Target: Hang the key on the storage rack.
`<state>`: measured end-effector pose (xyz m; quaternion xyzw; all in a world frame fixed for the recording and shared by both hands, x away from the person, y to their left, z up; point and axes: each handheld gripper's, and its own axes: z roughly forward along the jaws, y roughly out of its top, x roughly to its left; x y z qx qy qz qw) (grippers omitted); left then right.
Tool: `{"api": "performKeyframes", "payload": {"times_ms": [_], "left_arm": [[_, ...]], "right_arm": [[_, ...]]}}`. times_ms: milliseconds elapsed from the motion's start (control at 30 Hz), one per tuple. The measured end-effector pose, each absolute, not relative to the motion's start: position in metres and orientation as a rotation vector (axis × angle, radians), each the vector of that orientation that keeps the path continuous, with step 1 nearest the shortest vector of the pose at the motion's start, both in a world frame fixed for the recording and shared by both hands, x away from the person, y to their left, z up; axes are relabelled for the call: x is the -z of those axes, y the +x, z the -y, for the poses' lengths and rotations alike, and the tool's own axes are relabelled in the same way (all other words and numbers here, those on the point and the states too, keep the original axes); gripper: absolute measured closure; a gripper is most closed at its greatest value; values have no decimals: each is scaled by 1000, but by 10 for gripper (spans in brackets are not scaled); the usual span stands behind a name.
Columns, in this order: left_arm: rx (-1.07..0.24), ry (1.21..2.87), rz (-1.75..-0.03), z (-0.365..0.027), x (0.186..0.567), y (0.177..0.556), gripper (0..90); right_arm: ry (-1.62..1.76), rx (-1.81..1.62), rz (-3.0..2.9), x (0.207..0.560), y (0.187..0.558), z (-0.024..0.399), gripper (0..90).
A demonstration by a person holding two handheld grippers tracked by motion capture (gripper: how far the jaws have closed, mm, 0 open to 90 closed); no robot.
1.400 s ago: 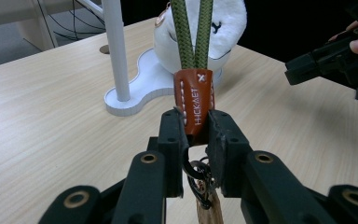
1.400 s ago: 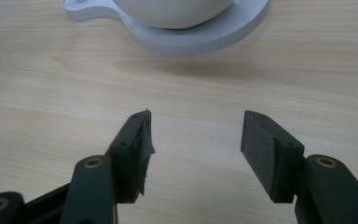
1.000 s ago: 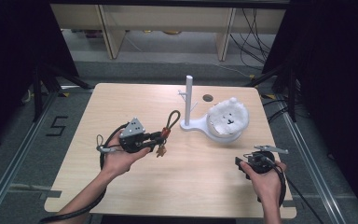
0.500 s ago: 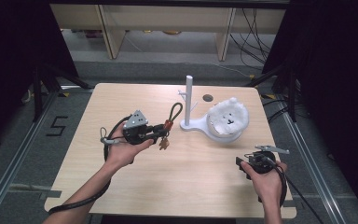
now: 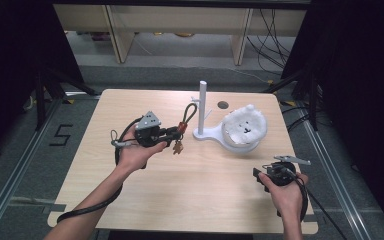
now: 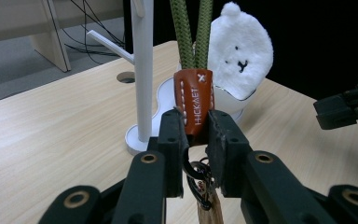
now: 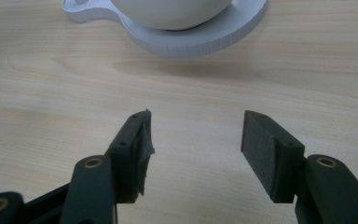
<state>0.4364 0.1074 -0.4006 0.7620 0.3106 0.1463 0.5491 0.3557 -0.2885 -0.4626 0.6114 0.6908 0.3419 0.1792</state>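
My left gripper [image 5: 176,133] [image 6: 196,122] is shut on a keychain's orange leather tab [image 6: 195,101]. Its green rope loop [image 5: 189,112] points up toward the white stand [image 5: 203,106], and a metal clip with a wooden tag [image 6: 204,193] hangs below the jaws. The stand has an upright post with side pegs [image 6: 142,70] on a white base. A white fluffy bear-face item [image 5: 244,126] [image 6: 241,49] sits on the base's round dish to the right. My right gripper [image 5: 258,176] [image 7: 195,149] is open near the table's front right, low over bare wood, with nothing between its pads.
The light wooden table [image 5: 200,190] has a small round hole [image 5: 223,105] behind the stand. Wooden shelving legs and cables are on the floor beyond the far edge. A metal rail runs along each side of the table.
My left gripper has carried the keychain a little right and up, closer to the white stand's post. The right gripper has stayed where it was.
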Motion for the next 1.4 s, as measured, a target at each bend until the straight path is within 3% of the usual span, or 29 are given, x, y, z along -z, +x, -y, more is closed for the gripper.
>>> {"api": "performKeyframes", "payload": {"times_ms": [1400], "left_arm": [[-296, 1800, -868, -90, 418, 479, 751]], "right_arm": [[1747, -958, -1951, 462, 355, 289, 439]]}}
